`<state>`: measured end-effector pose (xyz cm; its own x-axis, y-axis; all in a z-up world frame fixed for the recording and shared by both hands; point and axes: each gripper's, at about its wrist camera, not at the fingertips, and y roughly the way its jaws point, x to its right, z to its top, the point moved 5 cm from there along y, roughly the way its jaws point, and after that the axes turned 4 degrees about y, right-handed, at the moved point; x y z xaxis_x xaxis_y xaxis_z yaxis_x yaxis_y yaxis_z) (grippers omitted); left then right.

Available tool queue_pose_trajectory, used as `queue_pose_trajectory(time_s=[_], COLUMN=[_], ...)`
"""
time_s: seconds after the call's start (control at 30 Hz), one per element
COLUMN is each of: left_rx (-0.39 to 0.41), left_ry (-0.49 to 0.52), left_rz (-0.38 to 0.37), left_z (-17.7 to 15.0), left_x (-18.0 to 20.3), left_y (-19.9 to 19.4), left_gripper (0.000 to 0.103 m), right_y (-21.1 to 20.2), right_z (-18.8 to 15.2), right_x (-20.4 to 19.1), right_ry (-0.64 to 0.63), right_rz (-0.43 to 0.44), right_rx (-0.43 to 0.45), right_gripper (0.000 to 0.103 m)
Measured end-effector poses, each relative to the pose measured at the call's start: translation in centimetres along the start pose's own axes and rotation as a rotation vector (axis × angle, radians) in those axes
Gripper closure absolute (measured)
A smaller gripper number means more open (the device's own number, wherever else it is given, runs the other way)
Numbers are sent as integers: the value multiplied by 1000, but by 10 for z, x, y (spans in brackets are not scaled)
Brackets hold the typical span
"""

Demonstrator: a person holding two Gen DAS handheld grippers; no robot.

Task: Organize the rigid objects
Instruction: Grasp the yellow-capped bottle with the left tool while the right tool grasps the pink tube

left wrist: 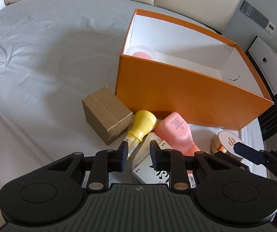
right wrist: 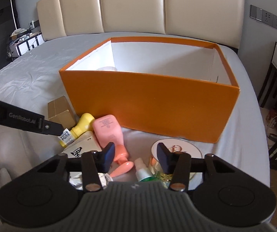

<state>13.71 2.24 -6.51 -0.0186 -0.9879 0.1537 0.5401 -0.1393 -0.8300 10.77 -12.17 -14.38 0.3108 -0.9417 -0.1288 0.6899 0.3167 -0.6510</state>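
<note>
An open orange box (left wrist: 186,94) (right wrist: 148,104) stands on the bed, with a clear lidded cup of pink stuff (left wrist: 141,53) inside. In front of it lie a brown cardboard box (left wrist: 105,114) (right wrist: 60,111), a yellow bottle (left wrist: 141,125) (right wrist: 80,128), a pink bottle (left wrist: 176,132) (right wrist: 109,133), a white box with black characters (left wrist: 153,171) (right wrist: 82,147) and a round gold jar (left wrist: 226,142) (right wrist: 176,148). My left gripper (left wrist: 138,150) is open, just above the yellow bottle's neck. My right gripper (right wrist: 135,157) is open and empty over the pink bottle's cap and a small green-and-white bottle (right wrist: 143,171).
The grey bed sheet (left wrist: 41,67) stretches left and back to a cream padded headboard (right wrist: 134,5). A white nightstand (left wrist: 270,61) and dark chair stand off the bed's right edge. Wall switches (right wrist: 268,19) are at upper right.
</note>
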Motion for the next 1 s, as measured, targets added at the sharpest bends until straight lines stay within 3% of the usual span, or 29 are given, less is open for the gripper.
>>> queue_pose_trajectory(time_s=[0.13, 0.37, 0.57, 0.8, 1.0], left_rx=[-17, -18, -33, -64, -90], left_ry=[-24, 59, 106, 144, 131], left_rz=[10, 87, 105, 105, 118], left_z=[3, 4, 6, 6, 8], left_x=[-1, 9, 14, 19, 19], left_y=[13, 32, 45, 59, 71], left_gripper=[73, 73, 72, 63, 64], right_y=[21, 49, 60, 72, 77], right_z=[2, 1, 2, 2, 0], right_x=[-6, -5, -7, -12, -23], right_ry=[-19, 2, 13, -2, -53], right_rz=[19, 38, 56, 83, 81], right_rx=[-31, -104, -115, -130, -125], right_gripper=[61, 63, 62, 58, 58])
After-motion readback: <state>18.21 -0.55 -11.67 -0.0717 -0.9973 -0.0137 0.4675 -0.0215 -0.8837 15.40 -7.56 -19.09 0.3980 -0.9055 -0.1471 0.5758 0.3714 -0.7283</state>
